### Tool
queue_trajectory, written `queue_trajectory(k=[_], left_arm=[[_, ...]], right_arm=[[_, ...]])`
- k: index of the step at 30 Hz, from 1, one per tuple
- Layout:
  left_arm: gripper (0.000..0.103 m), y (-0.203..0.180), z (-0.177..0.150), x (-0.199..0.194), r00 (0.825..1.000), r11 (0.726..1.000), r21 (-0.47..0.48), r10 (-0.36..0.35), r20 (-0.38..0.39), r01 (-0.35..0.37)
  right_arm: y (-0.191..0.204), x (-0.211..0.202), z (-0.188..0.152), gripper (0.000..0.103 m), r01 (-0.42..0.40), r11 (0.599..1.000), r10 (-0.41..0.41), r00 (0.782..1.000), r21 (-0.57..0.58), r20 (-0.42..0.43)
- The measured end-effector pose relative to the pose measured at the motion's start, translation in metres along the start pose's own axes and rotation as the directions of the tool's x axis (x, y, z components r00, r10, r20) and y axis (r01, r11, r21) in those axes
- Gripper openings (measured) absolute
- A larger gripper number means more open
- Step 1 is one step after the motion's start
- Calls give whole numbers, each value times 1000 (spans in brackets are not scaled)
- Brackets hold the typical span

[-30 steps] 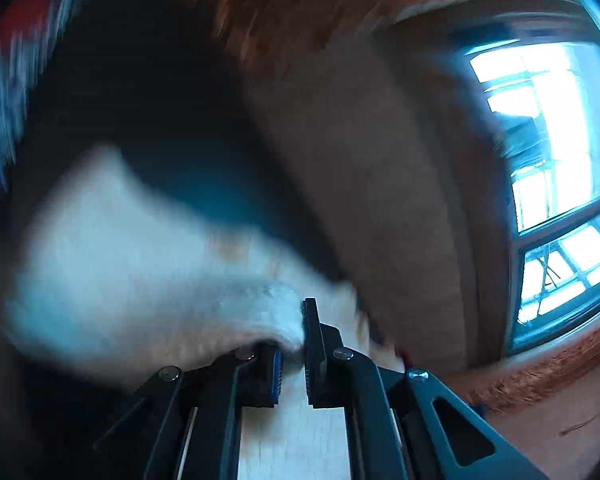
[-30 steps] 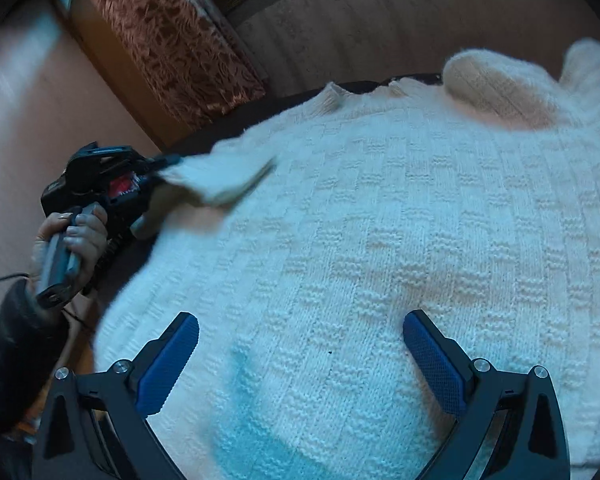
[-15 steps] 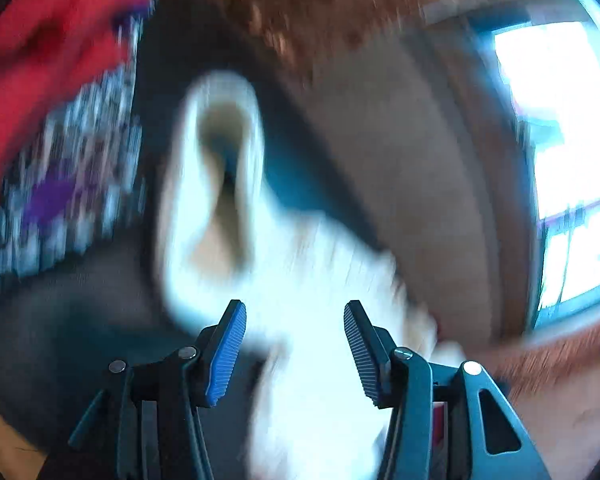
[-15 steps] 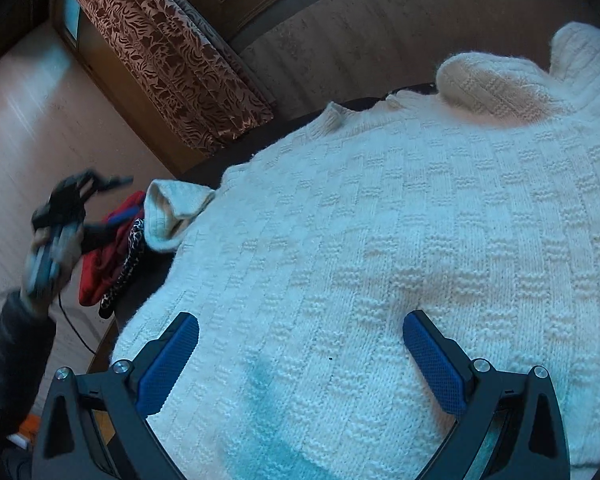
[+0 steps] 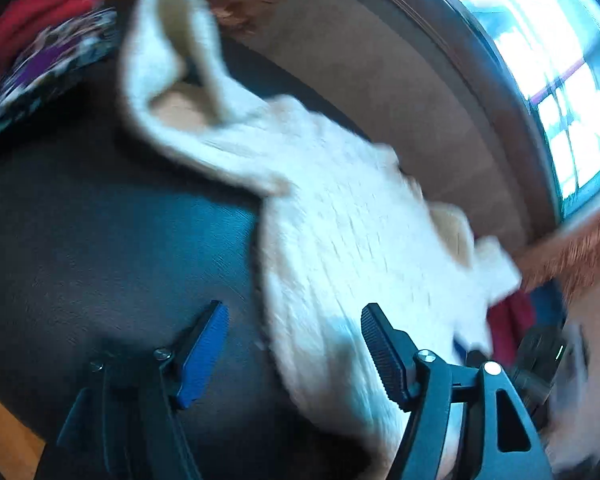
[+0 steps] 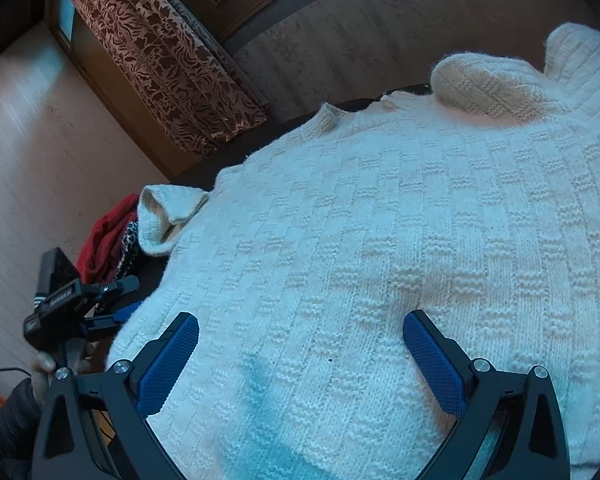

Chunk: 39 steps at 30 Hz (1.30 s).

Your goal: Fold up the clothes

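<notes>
A cream knitted sweater [image 6: 380, 240] lies spread on a dark table [image 5: 100, 240]. Its left sleeve [image 6: 168, 216] lies at the table's left side with its cuff [image 5: 172, 60] open. The other sleeve [image 6: 496, 88] is folded in over the body at the far right. My right gripper [image 6: 300, 344] stands open just above the sweater's body, nothing between its fingers. My left gripper [image 5: 294, 344] is open over the sweater's near edge [image 5: 300, 320], holding nothing. In the right wrist view the left gripper [image 6: 100, 304] shows at the sweater's lower left, held by a hand [image 6: 44, 364].
Red and patterned clothes [image 6: 108, 240] are heaped at the table's left end, also seen as a pile [image 5: 40, 52] beyond the cuff. A patterned brown curtain [image 6: 160, 60] and a wall with a window [image 5: 560, 80] stand behind the table. Wood floor [image 5: 4, 440] lies beside the table.
My left gripper opened and let go of the sleeve, which now rests at the table's left side. It then drew back toward the sweater's near edge. The right gripper has not moved.
</notes>
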<state>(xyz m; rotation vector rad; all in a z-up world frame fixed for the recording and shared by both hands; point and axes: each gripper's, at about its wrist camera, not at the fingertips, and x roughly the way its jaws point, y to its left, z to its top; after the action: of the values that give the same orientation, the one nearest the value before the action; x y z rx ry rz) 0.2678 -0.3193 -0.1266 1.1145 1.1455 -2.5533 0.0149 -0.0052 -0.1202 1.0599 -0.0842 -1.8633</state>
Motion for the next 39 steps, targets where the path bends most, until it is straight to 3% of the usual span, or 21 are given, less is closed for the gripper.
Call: queue_trajectory(k=[2,3,4,7,11,14,16,18,21,25,28,32,35,39], left_arm=[[44,-11,-8,7,997,998,39,-54,-61,57],[18,-10,-10,15,984,992,-1,-127,-125,128],[17,-5,-12,26,961,978,-82,-203,-188,191],[13,6,-5,22,958,963,-152,-245,-149,223],[11,14,24,-8,980,971,-149,-195,-41,187],[10,11,56,-35,986,977,-138,-164,4,163],[13,10,77,-60,994,985,-139,-94,48,100],[18,16,77,-93,994,983,-166,-58,96,73],[21,24,80,-104,991,980,-177,-67,117,87],[21,27,60,-60,999,985,-166,40,-28,-44],[22,11,47,-29,997,993,-118,-21,-68,12],[22,-28,57,3,998,1000,15,6,-65,-5],[22,-46,81,26,998,996,87,40,-52,-35],[24,-61,120,61,997,987,146,75,-7,-73]], right_arm=[[2,1,0,103,18,1000,-18,1000,-10,-3],[3,2,0,103,28,999,-28,1000,-16,-5],[4,3,0,103,37,999,-37,999,-21,-7],[3,3,1,103,44,999,-44,999,3,-1],[4,4,2,103,10,997,-11,1000,72,25],[7,5,4,103,-25,992,19,999,123,48],[19,10,3,103,-23,995,18,999,101,44],[34,14,-1,103,13,999,-14,1000,49,22],[44,14,-7,103,9,1000,-9,1000,21,-10],[47,9,-14,103,-25,1000,25,998,-4,-50],[46,5,-16,103,-28,999,25,995,-32,-95],[51,5,1,103,14,996,-26,989,-85,-144],[52,-1,30,103,101,983,-108,993,-155,-39],[28,2,71,103,245,957,-237,969,-158,71]])
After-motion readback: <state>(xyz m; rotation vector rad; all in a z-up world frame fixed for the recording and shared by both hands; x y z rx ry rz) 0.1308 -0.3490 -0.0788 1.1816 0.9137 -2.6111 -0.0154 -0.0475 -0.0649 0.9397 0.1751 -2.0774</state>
